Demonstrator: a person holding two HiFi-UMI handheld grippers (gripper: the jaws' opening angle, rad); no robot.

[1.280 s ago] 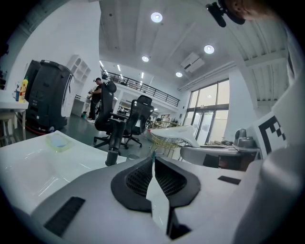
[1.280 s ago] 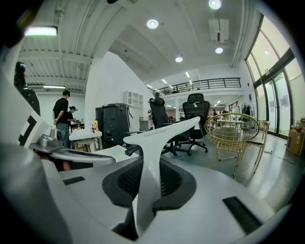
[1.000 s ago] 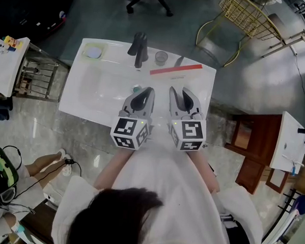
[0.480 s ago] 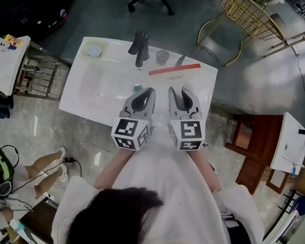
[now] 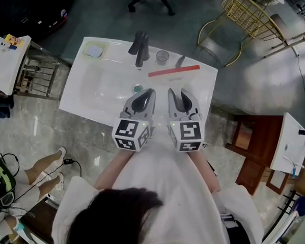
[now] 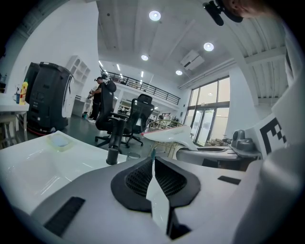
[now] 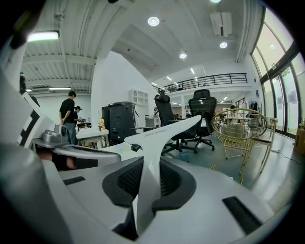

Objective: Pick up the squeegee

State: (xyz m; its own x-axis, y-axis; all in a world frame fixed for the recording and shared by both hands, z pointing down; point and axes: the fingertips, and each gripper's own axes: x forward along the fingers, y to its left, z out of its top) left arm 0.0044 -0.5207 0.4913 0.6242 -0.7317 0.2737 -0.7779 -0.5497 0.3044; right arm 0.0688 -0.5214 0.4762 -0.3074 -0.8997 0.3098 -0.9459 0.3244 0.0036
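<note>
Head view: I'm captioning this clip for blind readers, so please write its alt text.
From above, a person holds the left gripper and right gripper side by side over the front of a white sink. A red squeegee lies untouched beyond them, near a black faucet and a glass.

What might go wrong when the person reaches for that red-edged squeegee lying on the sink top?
1. The squeegee has its handle on the far side, right beside a glass. Reaching over the blade could knock the glass.
2. The right gripper has its fingers only a narrow gap apart. Unless they open wider, they would probably push the squeegee rather than grip it.
3. It lies flat on the glossy sink top near the back edge, so a nudge might slide it off.
</note>
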